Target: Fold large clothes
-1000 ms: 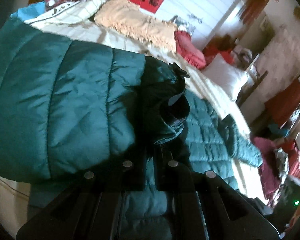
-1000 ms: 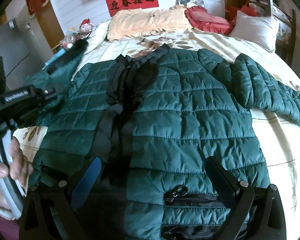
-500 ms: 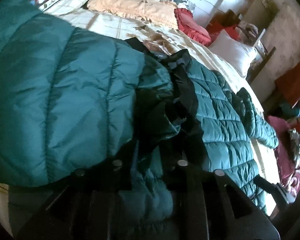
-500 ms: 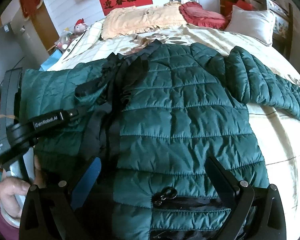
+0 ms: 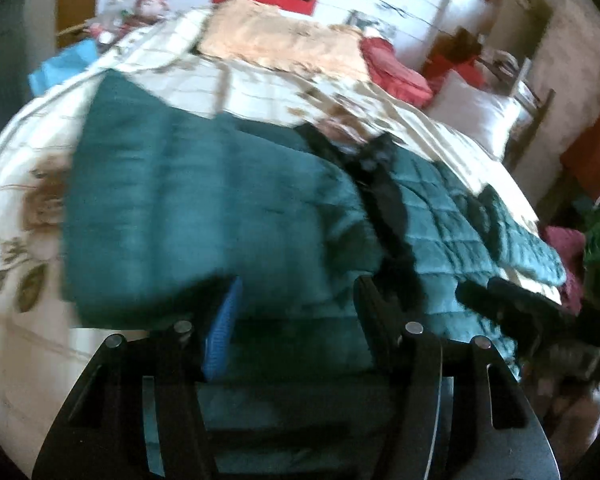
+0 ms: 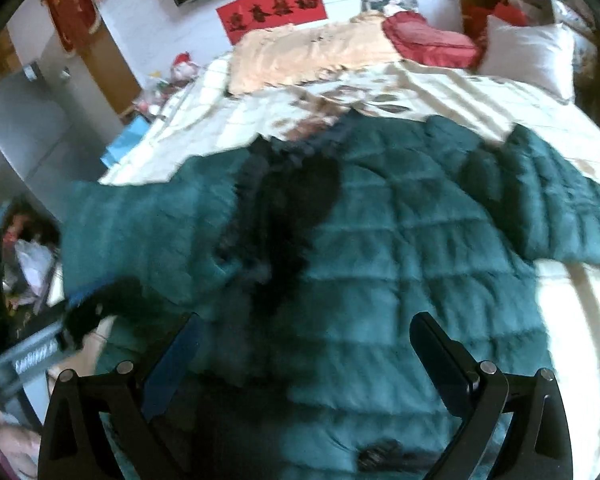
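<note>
Each tool is a black plastic frame dotted with round silver screws. The left tool [image 5: 296, 312] carries a ribbed blue pad on one finger [image 5: 224, 328]. Beside the right tool [image 6: 300, 344], white lettering marks the other's grey bar.

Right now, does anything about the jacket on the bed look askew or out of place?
Slightly: the green jacket lies flat on the bed, but one sleeve still sticks out sideways, unfolded. Nothing looks damaged or spilled.

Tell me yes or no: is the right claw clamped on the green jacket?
No, the right claw stands open above the green jacket, its two fingers spread wide with no fabric pinched between them.
</note>
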`<state>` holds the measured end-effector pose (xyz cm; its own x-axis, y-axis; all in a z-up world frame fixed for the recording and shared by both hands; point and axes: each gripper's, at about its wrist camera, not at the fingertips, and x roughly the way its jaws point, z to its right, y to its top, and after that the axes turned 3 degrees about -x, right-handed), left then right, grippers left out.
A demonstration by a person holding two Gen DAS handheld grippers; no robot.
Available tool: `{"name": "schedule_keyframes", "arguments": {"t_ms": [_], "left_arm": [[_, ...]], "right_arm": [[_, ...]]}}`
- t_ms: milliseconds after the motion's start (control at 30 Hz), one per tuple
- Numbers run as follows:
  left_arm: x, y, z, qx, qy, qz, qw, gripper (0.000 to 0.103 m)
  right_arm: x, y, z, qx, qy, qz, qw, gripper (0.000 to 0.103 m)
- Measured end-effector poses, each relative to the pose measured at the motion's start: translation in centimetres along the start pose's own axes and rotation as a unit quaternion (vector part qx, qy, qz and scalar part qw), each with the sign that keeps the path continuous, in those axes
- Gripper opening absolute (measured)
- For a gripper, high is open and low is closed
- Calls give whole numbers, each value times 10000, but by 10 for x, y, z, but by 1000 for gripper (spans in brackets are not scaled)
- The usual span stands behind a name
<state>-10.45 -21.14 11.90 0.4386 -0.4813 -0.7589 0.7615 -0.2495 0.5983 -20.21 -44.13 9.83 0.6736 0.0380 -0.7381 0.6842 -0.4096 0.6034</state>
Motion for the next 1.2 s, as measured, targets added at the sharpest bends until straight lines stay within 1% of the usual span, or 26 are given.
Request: {"name": "schedule_keyframes", "arguments": {"t_ms": [67, 200, 267, 367, 500, 533, 567, 600, 667, 733, 767, 800, 833, 867, 933, 1033, 1100, 1200], "left_arm": [[-10, 1, -16, -61, 210, 104, 9997, 58], [-24, 3, -44, -242, 460, 301, 9982, 58], [-27, 5, -55, -335, 618, 407, 9967, 58], [-30, 5, -71, -471, 750, 487, 9949, 58], [-27, 4, -86, -624, 782, 449, 9940, 58], [-25, 4, -88, -633, 793, 448, 9938, 58], [-24, 4, -90, -643, 799, 447, 9937, 58], [-22, 4, -91, -651, 793, 437, 9938, 58], [-18, 4, -91, -658, 797, 408, 9938, 58], [-15, 4, -92, -677, 769, 381, 9940, 58], [-14, 4, -92, -688, 758, 376, 9940, 58], [-13, 4, -92, -699, 746, 370, 9941, 58], [-13, 4, -92, -703, 739, 367, 9941, 58], [-13, 4, -92, -705, 731, 361, 9942, 58], [-11, 4, -92, -723, 707, 346, 9943, 58], [-9, 4, -91, -754, 667, 334, 9944, 58], [-8, 4, -89, -754, 645, 322, 9945, 58], [-6, 3, -84, -703, 619, 316, 9951, 58]], "right_arm": [[11, 9, -10, -52, 122, -43, 9999, 103], [39, 27, -30, -207, 355, -197, 9990, 103], [52, 34, -40, -368, 296, -247, 9986, 100], [68, 41, -48, -499, 225, -327, 9980, 99], [94, 47, -55, -574, 33, -515, 9970, 99], [100, 47, -58, -594, 46, -568, 9966, 97], [104, 47, -60, -627, 97, -614, 9961, 89], [107, 45, -60, -667, 127, -651, 9956, 84], [112, 44, -64, -795, 77, -640, 9947, 58], [114, 43, -66, -893, -21, -532, 9946, 47], [115, 43, -66, -905, -9, -523, 9945, 37], [115, 43, -65, -913, 11, -520, 9945, 32], [111, 43, -66, -939, -10, -469, 9945, 22], [108, 44, -66, -975, -42, -409, 9944, 16], [98, 45, -67, -1049, -85, -206, 9942, 12], [73, 50, -60, -982, -89, 183, 9950, 11], [65, 54, -56, -943, -122, 278, 9951, 11], [47, 59, -44, -963, -352, 455, 9937, 10]]}}
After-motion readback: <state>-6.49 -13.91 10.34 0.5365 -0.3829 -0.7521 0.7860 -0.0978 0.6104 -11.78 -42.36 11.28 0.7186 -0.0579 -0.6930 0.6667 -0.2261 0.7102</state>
